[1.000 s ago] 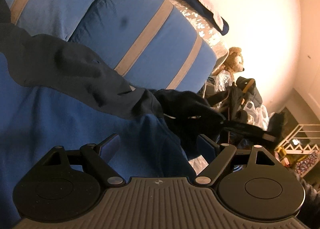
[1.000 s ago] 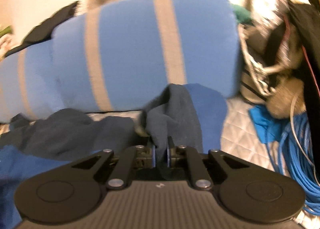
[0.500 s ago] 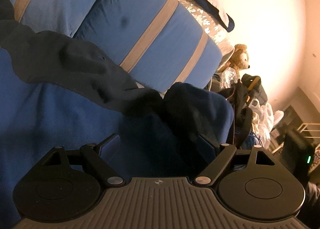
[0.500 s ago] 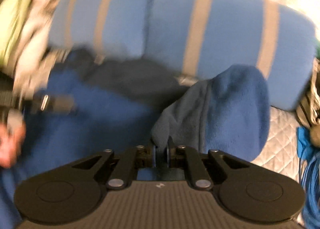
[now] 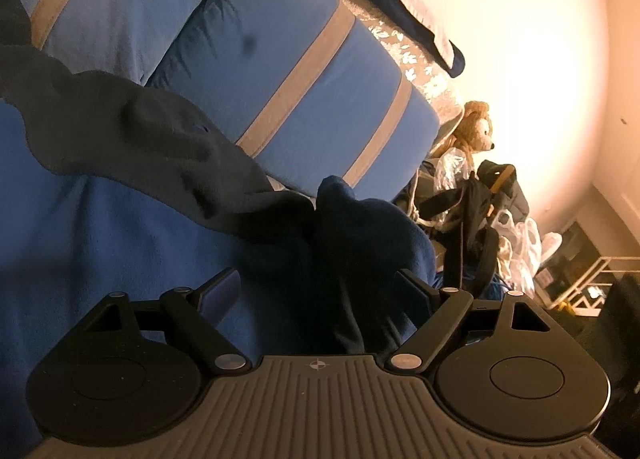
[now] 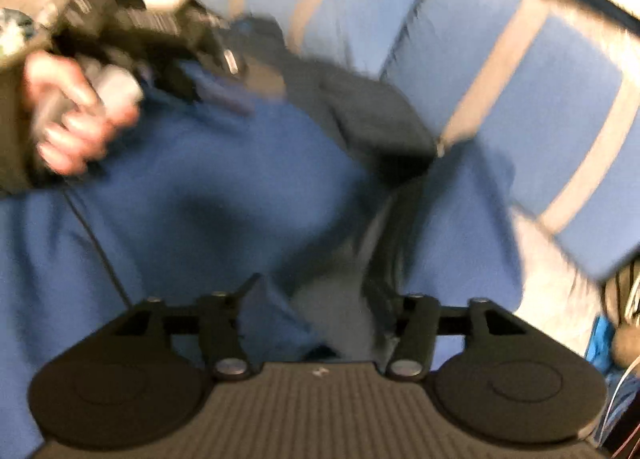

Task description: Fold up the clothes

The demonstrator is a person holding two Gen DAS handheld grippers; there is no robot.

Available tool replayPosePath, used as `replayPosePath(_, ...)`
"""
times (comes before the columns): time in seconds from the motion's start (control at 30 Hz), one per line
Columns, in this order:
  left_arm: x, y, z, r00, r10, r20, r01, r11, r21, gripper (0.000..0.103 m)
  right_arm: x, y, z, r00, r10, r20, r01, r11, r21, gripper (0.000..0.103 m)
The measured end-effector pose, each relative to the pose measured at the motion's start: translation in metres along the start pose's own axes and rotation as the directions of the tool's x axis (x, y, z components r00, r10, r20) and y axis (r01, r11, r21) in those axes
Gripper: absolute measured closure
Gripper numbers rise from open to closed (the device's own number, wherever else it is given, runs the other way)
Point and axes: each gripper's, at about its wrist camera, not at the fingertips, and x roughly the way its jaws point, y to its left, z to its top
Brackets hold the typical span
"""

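A blue fleece garment with a dark grey collar or lining lies spread on the bed. In the left wrist view its sleeve lies folded back over the body, between the fingers of my open left gripper. The right wrist view is blurred: the garment fills the middle, and its grey-lined sleeve end lies loose between the spread fingers of my open right gripper. A hand holds the left gripper at upper left there.
Blue pillows with tan stripes lie behind the garment. A teddy bear, black bags and plastic bags crowd the right side. A blue cable coil sits at the bed's right edge on a quilted cover.
My right gripper carried the sleeve leftward over the garment body, then opened and let it go. The left gripper stayed open and barely moved.
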Motion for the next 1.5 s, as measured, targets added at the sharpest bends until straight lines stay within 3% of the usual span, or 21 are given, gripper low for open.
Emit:
replayPosePath(0.17,-0.005,-0.008,0.000,0.998,0.039,0.042,-0.041,0.997,0.062,0.019,-0.025,-0.047,0.039,0.995,-0.013,0.102,-0.002,0.989,0.147,0.019)
replayPosePath(0.27,-0.007,-0.015,-0.001,0.995,0.077,0.070,-0.085,0.989,0.123,0.019,-0.024,-0.088,0.058,0.991,-0.059,0.118,0.022,0.956,0.292,0.020)
replayPosePath(0.33,-0.008,-0.020,-0.002,0.991,0.102,0.089,-0.115,0.980,0.164,0.019,-0.017,-0.115,0.060,0.992,-0.050,0.116,-0.001,0.915,0.405,0.022)
replayPosePath(0.4,-0.009,-0.025,-0.003,0.986,0.125,0.110,-0.145,0.968,0.203,0.019,-0.002,-0.146,0.065,0.993,-0.035,0.109,-0.027,0.852,0.523,0.032)
replayPosePath(0.57,-0.010,-0.020,-0.001,0.985,0.123,0.120,-0.143,0.973,0.180,0.019,0.047,-0.199,0.064,0.998,0.004,0.064,-0.049,0.686,0.726,0.048)
replayPosePath(0.7,-0.012,-0.015,0.002,0.983,0.128,0.131,-0.148,0.977,0.155,0.019,0.080,-0.216,0.061,1.000,0.004,0.025,-0.022,0.620,0.785,0.056)
replayPosePath(0.87,-0.011,-0.014,0.003,0.982,0.135,0.134,-0.155,0.975,0.158,0.019,0.109,-0.228,0.055,1.000,0.021,0.008,-0.018,0.561,0.827,0.058)
replayPosePath(0.93,-0.011,-0.015,0.003,0.981,0.138,0.135,-0.159,0.974,0.164,0.019,0.120,-0.231,0.054,1.000,0.030,0.004,-0.020,0.546,0.837,0.062)
replayPosePath(1.0,-0.010,-0.015,0.003,0.981,0.139,0.132,-0.160,0.973,0.168,0.019,0.127,-0.231,0.053,0.999,0.052,0.005,-0.032,0.538,0.842,0.079)
replayPosePath(1.1,-0.010,-0.015,0.003,0.983,0.138,0.124,-0.158,0.973,0.167,0.019,0.136,-0.231,0.052,0.997,0.079,0.009,-0.049,0.529,0.847,0.093)
replayPosePath(1.27,-0.011,-0.013,0.004,0.982,0.132,0.134,-0.151,0.978,0.146,0.019,0.129,-0.232,0.056,0.998,0.061,0.026,-0.057,0.581,0.812,0.097)
replayPosePath(1.37,-0.013,-0.012,0.004,0.982,0.125,0.144,-0.145,0.980,0.133,0.019,0.113,-0.235,0.062,0.999,0.006,0.043,-0.038,0.613,0.789,0.097)
replayPosePath(1.5,-0.014,-0.011,0.004,0.981,0.117,0.156,-0.137,0.983,0.124,0.019,0.077,-0.251,0.067,0.991,-0.101,0.093,-0.010,0.623,0.782,0.098)
